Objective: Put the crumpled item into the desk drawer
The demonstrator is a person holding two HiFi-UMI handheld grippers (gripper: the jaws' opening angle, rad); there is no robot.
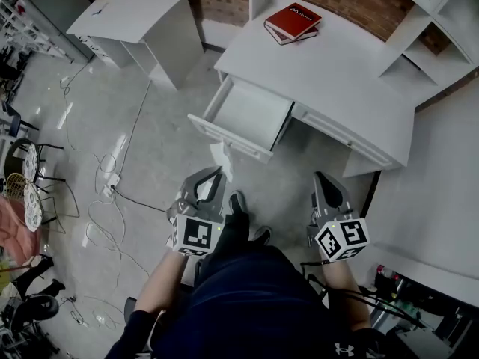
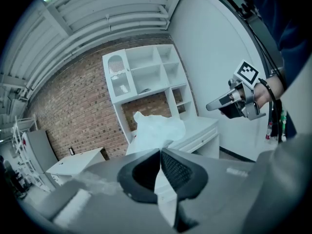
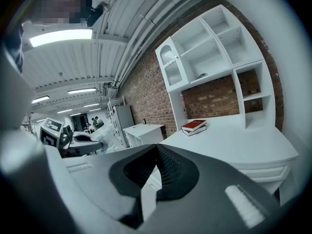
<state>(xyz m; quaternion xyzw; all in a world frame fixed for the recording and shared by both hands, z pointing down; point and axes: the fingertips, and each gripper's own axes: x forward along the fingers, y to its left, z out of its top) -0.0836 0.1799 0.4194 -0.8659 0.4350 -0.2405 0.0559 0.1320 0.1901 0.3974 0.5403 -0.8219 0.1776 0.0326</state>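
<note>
Jaws of the left gripper (image 1: 218, 173) are pressed together on the crumpled item (image 1: 222, 155), a white wad (paper or tissue, hard to tell which) that sticks out past the tips. The wad is held in the air just in front of the front panel of the open drawer (image 1: 251, 114), not inside it. That drawer is pulled out at the left end of the white desk (image 1: 337, 73). The right gripper (image 1: 324, 178) hangs near the desk's front edge, jaws closed tip to tip with nothing between them. Two books (image 1: 293, 21), the top one red, lie near the desk's back edge.
</note>
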